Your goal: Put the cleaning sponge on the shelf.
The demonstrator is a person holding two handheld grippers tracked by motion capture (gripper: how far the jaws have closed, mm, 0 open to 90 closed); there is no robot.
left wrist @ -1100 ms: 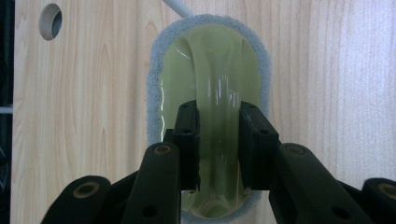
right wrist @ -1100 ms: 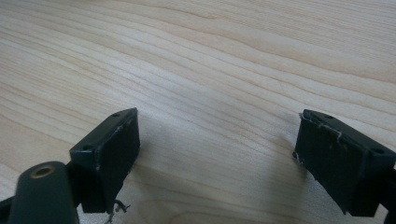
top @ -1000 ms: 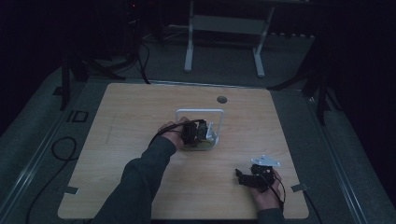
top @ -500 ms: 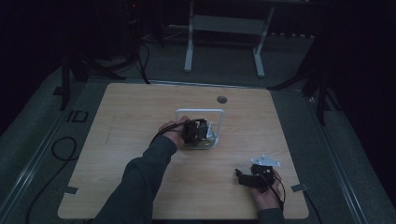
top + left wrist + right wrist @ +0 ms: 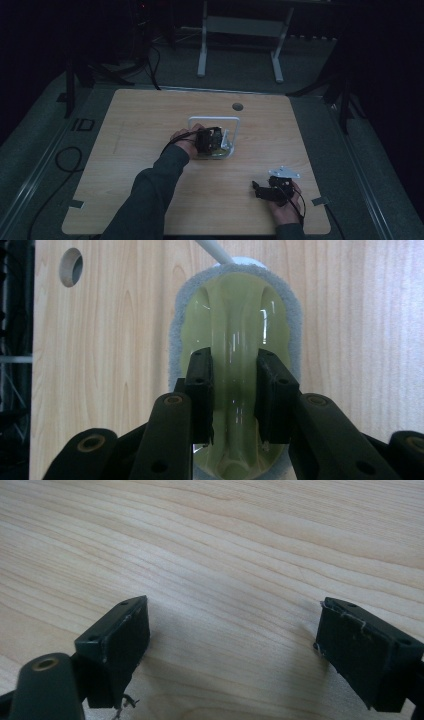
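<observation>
The scrubber (image 5: 235,340) is being pinched across its grip by the left tongs (image 5: 234,390), long axis running straight ahead, while the right tongs (image 5: 232,645) are resting wide near the bench's (image 5: 150,125) near right corner.

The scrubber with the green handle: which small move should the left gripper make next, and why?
Probably a short slide along the table. The left gripper is shut on the ridge of the scrubber, whose grey pad lies flat on the wood, so the grip looks ready. The right gripper rests open, apart.
</observation>
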